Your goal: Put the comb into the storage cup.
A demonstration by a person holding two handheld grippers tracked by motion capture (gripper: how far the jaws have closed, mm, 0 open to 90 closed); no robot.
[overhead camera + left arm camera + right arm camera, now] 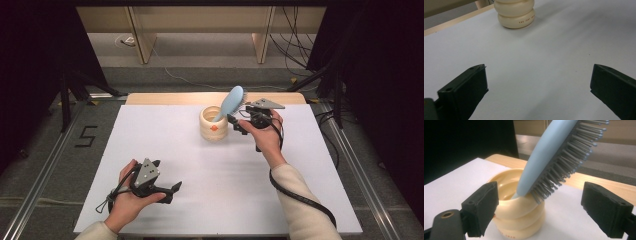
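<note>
A blue hairbrush (pixel 231 101) is seen standing handle-down, tilted, in a cream ribbed cup (pixel 213 126) at upper centre of the white table (pixel 210 175). The right gripper (pixel 239 124), jaws apart, is held just beside the cup; the left gripper (pixel 170 191) is held open at lower left.

A hairbrush (pixel 231 102) stands handle-down in a cup (pixel 213 125) at the table's (pixel 165 135) far middle.

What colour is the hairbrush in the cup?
The hairbrush is light blue with grey bristles, clearest in the right gripper view.
</note>
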